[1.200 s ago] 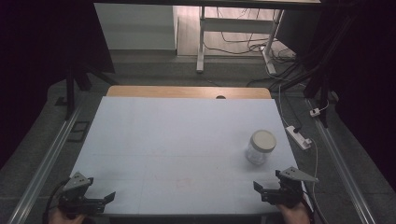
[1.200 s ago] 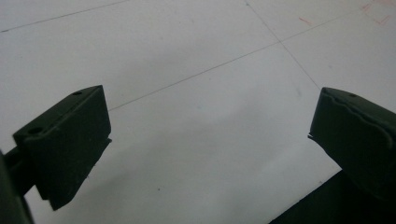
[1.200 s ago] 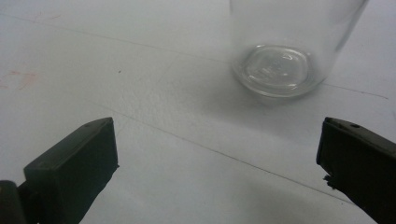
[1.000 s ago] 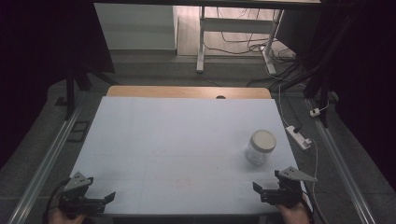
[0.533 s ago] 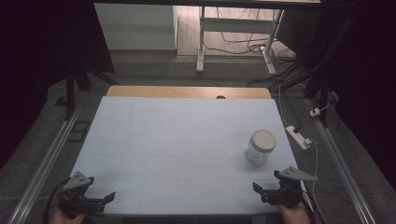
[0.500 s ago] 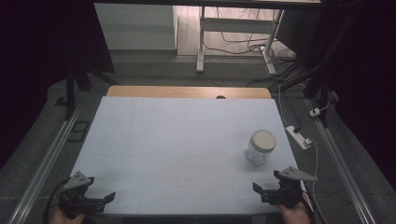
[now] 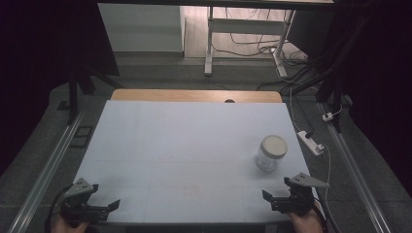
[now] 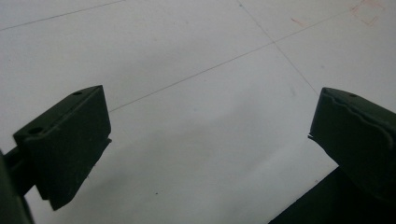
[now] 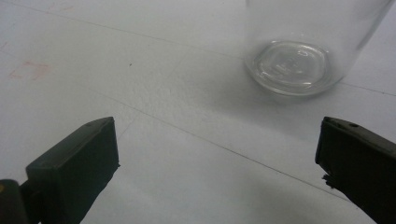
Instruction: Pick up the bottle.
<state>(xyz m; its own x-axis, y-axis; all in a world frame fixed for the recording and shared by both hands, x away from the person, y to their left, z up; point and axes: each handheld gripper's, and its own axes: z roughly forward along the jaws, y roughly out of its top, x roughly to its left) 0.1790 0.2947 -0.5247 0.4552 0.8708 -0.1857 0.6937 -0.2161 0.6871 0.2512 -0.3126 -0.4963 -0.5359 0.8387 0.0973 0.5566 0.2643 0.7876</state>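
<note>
At the near left corner of the pale blue-white table top (image 7: 184, 145), the left gripper (image 7: 109, 206) hovers low with its two black jaws spread wide apart and nothing between them; in the left gripper view it (image 8: 205, 140) looks down on bare surface crossed by faint lines. From there rightward, the middle of the table is free, giving broad room to move.

Toward the right edge, nearer the front than the back, stands the small clear glass jar with a pale round lid (image 7: 271, 152), upright. Just in front of it, at the near right corner, the right gripper (image 7: 268, 200) waits with its jaws also wide apart and empty. In the right gripper view (image 9: 219, 154), the jar's thick glass base (image 9: 294, 65) sits ahead, slightly right of the gap's centre.

The jar looks empty, so probably light, but rigid, smooth and breakable; a squeeze across the mid-body below the lid seems safest, firm enough to stop slipping. The right edge lies close, so a nudge outward risks a fall; a white power strip (image 7: 311, 142) lies beyond it.
</note>
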